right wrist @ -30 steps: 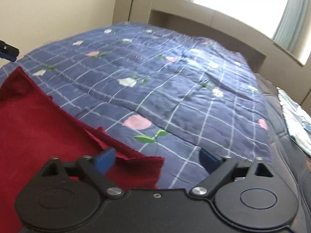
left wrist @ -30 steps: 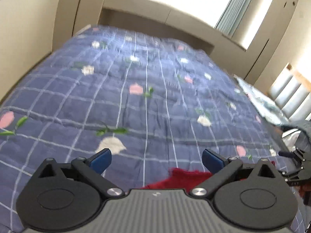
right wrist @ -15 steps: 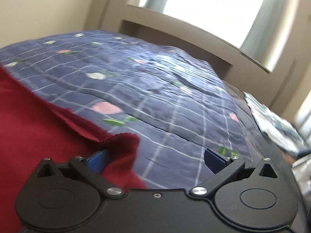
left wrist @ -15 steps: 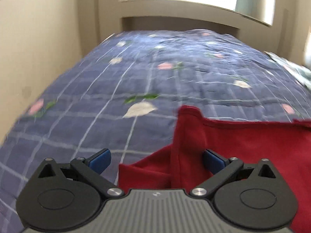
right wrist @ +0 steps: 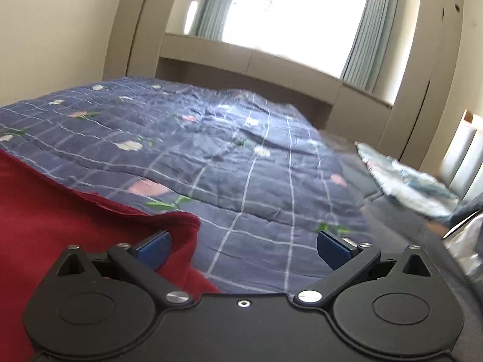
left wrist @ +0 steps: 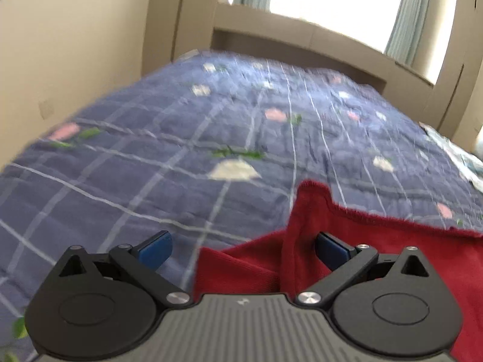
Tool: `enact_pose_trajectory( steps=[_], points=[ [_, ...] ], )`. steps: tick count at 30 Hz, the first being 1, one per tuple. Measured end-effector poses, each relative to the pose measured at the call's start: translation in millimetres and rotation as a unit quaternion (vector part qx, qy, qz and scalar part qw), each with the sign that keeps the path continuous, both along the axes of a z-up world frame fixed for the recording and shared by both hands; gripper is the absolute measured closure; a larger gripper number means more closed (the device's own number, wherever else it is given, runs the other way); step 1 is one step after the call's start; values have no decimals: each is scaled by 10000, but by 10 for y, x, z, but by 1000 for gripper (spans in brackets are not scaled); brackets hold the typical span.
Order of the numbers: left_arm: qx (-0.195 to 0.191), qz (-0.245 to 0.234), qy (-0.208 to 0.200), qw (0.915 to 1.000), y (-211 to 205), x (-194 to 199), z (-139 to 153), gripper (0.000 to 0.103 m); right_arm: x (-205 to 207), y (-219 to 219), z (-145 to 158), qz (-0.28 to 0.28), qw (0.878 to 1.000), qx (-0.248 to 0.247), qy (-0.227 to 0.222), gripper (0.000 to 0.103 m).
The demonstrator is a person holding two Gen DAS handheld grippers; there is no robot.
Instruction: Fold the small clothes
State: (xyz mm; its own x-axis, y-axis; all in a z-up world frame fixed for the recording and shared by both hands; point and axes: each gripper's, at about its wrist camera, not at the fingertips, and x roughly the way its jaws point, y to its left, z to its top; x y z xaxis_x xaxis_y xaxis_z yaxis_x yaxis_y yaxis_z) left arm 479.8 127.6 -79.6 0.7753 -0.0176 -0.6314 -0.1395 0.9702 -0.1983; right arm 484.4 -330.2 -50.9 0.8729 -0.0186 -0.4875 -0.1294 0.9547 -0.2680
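the left gripper (left wrist: pixel 243 246) has its blue fingers (left wrist: pixel 155 249) spread wide, gripping nothing; a raised fold of the red garment (left wrist: pixel 305 211) stands between them, close against the inner face of the right-hand pad. the right gripper (right wrist: pixel 243 246) is equally wide apart, holding nothing; the garment's (right wrist: pixel 60 229) corner drapes around its left-hand finger (right wrist: pixel 154 247), though whether cloth and pad actually touch cannot be told, and its other pad hangs over bare quilt. the garment lies on a blue checked quilt (left wrist: pixel 211 138) with pink and white flowers, at its near edge below both grippers. beyond the quilt's far end stands a beige headboard (right wrist: pixel 247 69) under a bright window with pale curtains (right wrist: pixel 368 27). a light patterned cloth (right wrist: pixel 404 181) lies just off the quilt's right side.
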Motion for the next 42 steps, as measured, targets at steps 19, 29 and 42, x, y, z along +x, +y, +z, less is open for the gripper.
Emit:
enact_pose_trajectory(
  steps=[19,29,42],
  points=[
    [-87,689,-417,9967,-185,-1619,162,0,-766,244,-333,-638,9971,-396,-91,1],
    [-528,862,-510,9936,-133,-1817,-142,0,-1198,699,98,-431,9966,-332,-615,1],
    [-293,851,-422,9951,-211,-1782,-150,0,-651,2012,-324,757,9930,-903,15,1]
  ],
)
